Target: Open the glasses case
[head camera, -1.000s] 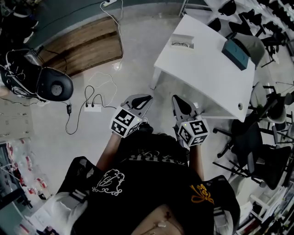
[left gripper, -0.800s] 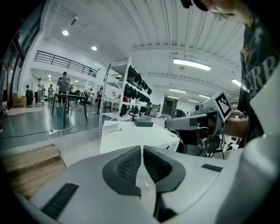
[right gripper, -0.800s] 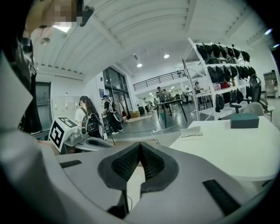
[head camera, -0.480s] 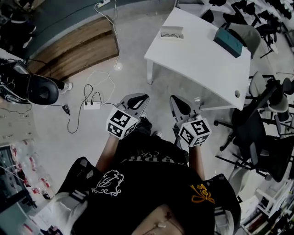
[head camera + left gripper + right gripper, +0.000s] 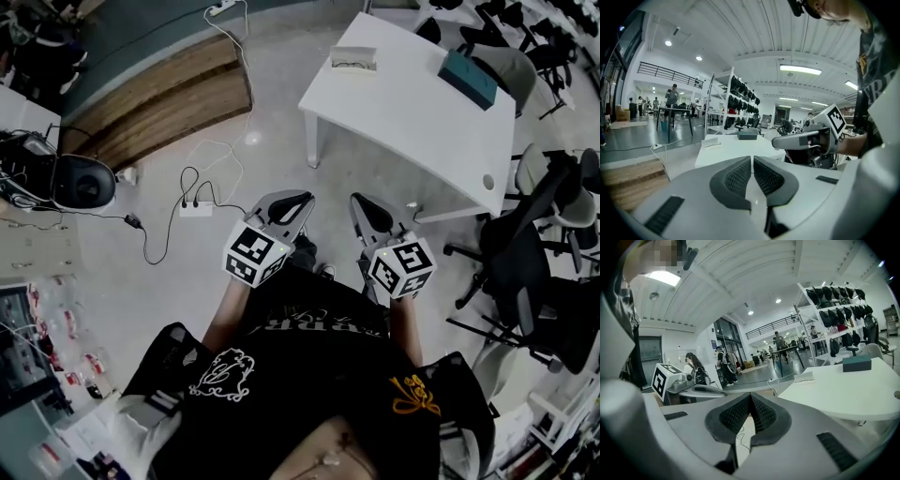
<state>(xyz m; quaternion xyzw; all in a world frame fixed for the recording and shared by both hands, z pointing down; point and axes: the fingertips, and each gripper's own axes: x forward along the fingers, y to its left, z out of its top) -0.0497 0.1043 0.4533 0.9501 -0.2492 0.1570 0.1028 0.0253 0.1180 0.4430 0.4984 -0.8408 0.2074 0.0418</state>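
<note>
Forearms reach out from the torso side by side, short of the white table (image 5: 412, 112). I have both tools aimed toward it, tipped slightly below level, with their marker cubes facing up. My left gripper (image 5: 286, 208) has its jaws pressed together, with nothing between the ribbed pads (image 5: 738, 178). My right gripper (image 5: 371, 217) is likewise closed and empty, its pads (image 5: 764, 414) meeting at the tip. Neither tool is over the table; both hang above bare floor just off its near long side. The teal glasses case (image 5: 469, 79) lies on the table by its far long edge, toward the right end. It is closed as far as I can see and well apart from both grippers. A small white box (image 5: 353, 59) sits at the table's left end. Black office chairs (image 5: 520, 272) stand off the table's right end. A white power strip (image 5: 195, 208) lies on the floor to the table's left.
</note>
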